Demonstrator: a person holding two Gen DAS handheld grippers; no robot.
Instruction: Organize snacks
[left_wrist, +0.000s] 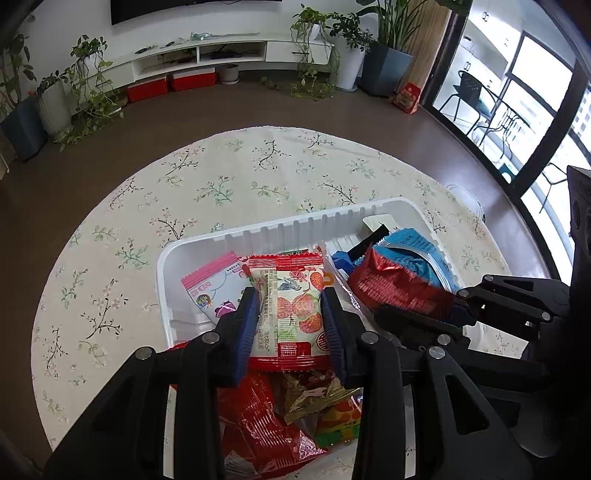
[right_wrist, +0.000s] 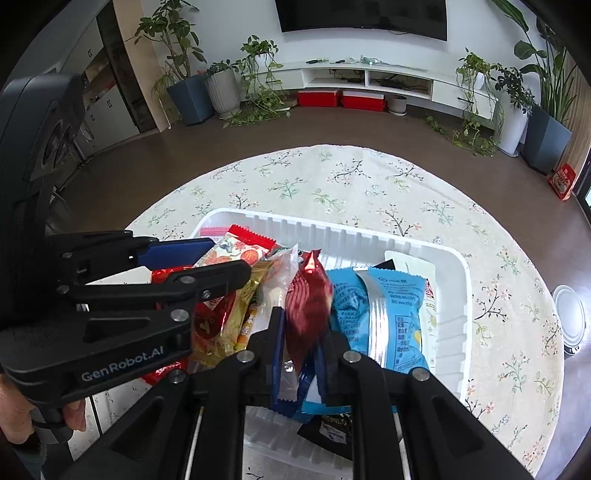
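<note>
- Big round tablecloth (left_wrist: 229, 177) with little flowers
- Two red boxes (right_wrist: 341, 99) under a long white shelf (right_wrist: 369, 75)
- Green plants (left_wrist: 88, 74) in pots
- Dark TV (right_wrist: 362, 16) on wall

Left wrist view: lower part of white ribbed plastic tray (left_wrist: 258, 230) hidden behind left tool (left_wrist: 290, 314); red foil packets (left_wrist: 258, 417) beneath it cut off at bottom edge. Right wrist view: dark red foil packet (right_wrist: 308, 306) motion-blurred, print unreadable. Black packet (right_wrist: 328, 430) mostly covered by right tool (right_wrist: 301, 332). Blue packet (right_wrist: 376, 314) text too small to read.
</note>
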